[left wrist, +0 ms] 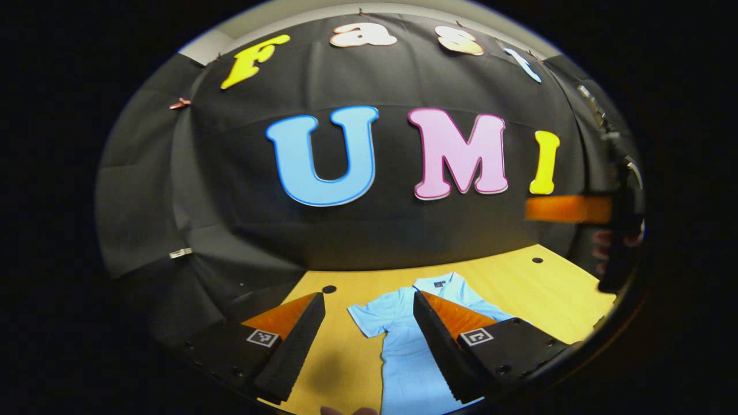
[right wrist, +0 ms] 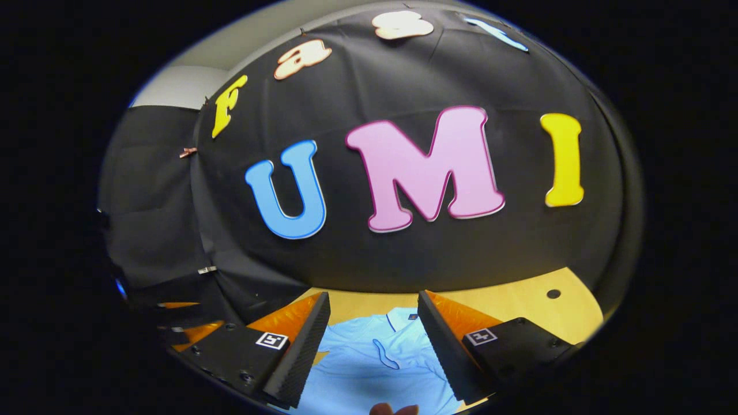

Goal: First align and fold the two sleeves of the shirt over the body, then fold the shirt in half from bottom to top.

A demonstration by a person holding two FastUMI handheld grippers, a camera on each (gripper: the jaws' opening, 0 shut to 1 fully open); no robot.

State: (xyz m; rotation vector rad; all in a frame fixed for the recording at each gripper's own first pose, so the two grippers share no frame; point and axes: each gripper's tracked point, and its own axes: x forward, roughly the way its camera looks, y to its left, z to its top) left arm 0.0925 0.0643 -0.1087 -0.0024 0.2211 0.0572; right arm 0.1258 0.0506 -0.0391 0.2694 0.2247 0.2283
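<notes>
A light blue short-sleeved shirt (left wrist: 403, 346) lies flat on the yellow wooden table (left wrist: 519, 288), collar (left wrist: 438, 282) toward the far wall. One sleeve (left wrist: 369, 317) spreads out to the left; the other is partly hidden behind my finger. My left gripper (left wrist: 368, 300) hovers open above the shirt's left shoulder, holding nothing. In the right gripper view the shirt (right wrist: 369, 369) lies just below, collar (right wrist: 403, 316) ahead, and my right gripper (right wrist: 373, 297) is open over its chest, also holding nothing. The right gripper (left wrist: 617, 230) also shows at the far right of the left gripper view, too blurred to tell its jaws.
The black cloth wall stands close behind the table's far edge. Small dark holes (left wrist: 329, 289) (left wrist: 537, 260) (right wrist: 553, 293) dot the tabletop near that edge. Bare table lies left of the shirt (left wrist: 340, 357). A person's fingertips (right wrist: 392, 409) peek in at the bottom.
</notes>
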